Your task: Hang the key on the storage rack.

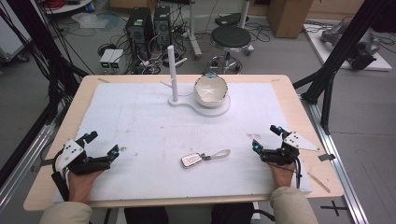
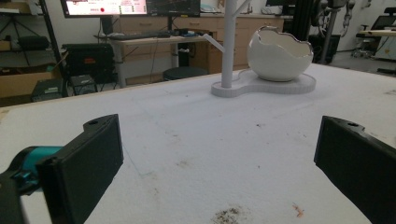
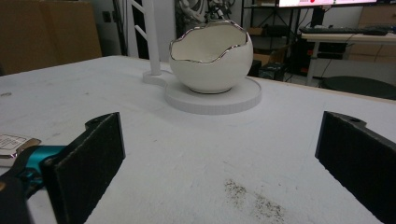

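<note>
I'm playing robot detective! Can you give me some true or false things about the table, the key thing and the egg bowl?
1. The key fob lies on the white mat between the two hand-held grippers. True.
2. The left hand-held gripper is holding the key fob. False: its jaws are open with nothing between them.
3. The egg-shaped bowl sits on a white stand beside an upright post. True.
4. The bowl is tipped over on its side. False: it stands with its opening up.
5. The right hand-held gripper is shut. False: it is open.

In the right gripper view the key fob (image 3: 13,142) (left edge) is cut off, partly hidden behind the gripper's jaw.
</note>
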